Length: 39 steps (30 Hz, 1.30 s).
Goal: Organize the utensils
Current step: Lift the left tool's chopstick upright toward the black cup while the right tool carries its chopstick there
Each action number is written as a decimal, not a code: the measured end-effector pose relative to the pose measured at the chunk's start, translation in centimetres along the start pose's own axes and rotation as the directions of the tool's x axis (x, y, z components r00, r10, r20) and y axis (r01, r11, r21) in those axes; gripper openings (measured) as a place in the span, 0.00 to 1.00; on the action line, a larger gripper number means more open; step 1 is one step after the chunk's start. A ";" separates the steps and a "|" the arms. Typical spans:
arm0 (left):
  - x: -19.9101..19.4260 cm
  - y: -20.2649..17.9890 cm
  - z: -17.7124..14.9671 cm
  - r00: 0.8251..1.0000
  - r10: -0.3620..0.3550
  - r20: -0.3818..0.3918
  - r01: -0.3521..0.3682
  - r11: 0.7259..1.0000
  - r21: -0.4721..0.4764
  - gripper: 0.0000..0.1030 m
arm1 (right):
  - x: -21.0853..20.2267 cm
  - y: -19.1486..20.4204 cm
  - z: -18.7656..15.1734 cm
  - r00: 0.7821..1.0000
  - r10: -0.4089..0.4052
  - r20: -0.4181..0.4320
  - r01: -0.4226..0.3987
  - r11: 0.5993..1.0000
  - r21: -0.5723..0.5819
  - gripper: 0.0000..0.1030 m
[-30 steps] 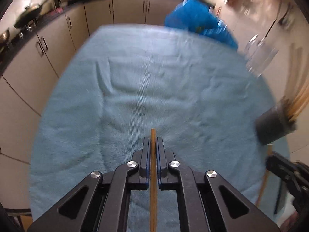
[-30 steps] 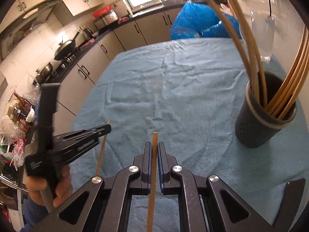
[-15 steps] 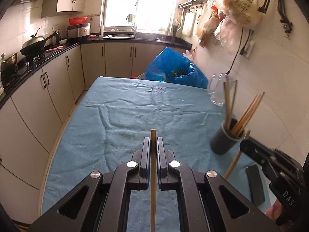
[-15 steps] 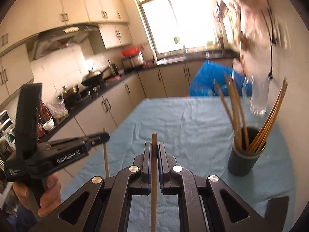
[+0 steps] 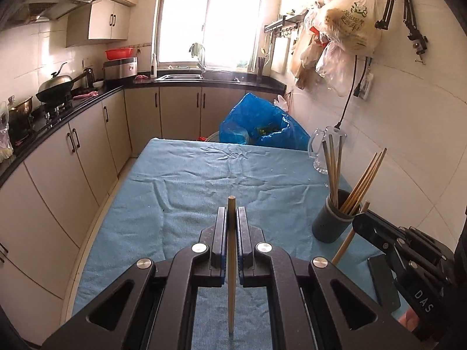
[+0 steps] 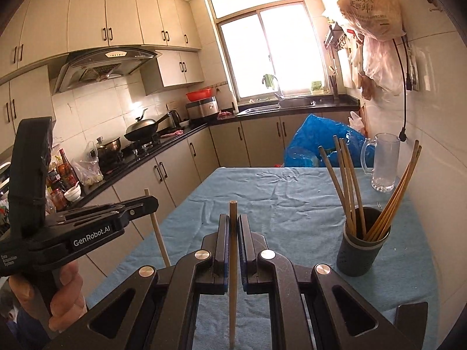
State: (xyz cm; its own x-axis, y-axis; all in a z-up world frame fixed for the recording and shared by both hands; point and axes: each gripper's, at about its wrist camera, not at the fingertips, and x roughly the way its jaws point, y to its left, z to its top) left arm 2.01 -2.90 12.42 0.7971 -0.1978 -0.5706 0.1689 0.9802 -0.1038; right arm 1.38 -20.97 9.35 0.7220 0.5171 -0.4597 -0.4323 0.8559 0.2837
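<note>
Left wrist view: left gripper point(image 5: 232, 218) is clamped on a single wooden chopstick point(image 5: 231, 262), which runs lengthwise between the jaws with its blunt end poking just past the tips. Probably held that way so it can be tipped end-first into the grey holder point(image 5: 334, 221). The holder stands on the blue cloth point(image 5: 204, 175), right of the gripper, near the wall, already holding several chopsticks fanned against its rim. Glass mug point(image 5: 327, 151) stands behind the holder, blue plastic bag point(image 5: 262, 125) further back past the table edge. The right gripper point(image 5: 360, 217) shows just beside the holder, with its own chopstick angled down below it.

Right wrist view: right gripper point(image 6: 233, 224) is closed on a second chopstick point(image 6: 233, 277), same lengthwise hold. The holder point(image 6: 362, 245) is to its right, near but not touching. The left gripper point(image 6: 151, 202), in the person's hand point(image 6: 64, 294), is well left of the holder, its stick point(image 6: 157, 230) hanging below the jaws.

Judgement: both sticks still to go in; the right one is closer.
</note>
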 end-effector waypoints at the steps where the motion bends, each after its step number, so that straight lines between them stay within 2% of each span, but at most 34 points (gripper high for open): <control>1: 0.0 0.0 0.0 1.000 0.001 -0.001 -0.001 1.000 0.001 0.05 | -0.1 0.0 0.0 1.000 -0.001 0.002 0.001 1.000 0.000 0.06; 39: -0.3 -0.3 0.1 1.000 0.004 0.008 -0.004 1.000 0.008 0.05 | -1.5 -0.4 0.1 0.999 -0.025 0.036 0.024 1.000 0.011 0.06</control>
State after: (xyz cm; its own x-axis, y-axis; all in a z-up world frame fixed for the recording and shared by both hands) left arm 1.80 -3.11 12.68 0.8024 -0.1940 -0.5643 0.1704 0.9808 -0.0948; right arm 0.53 -22.05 10.00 0.7516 0.4951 -0.4358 -0.4086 0.8682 0.2817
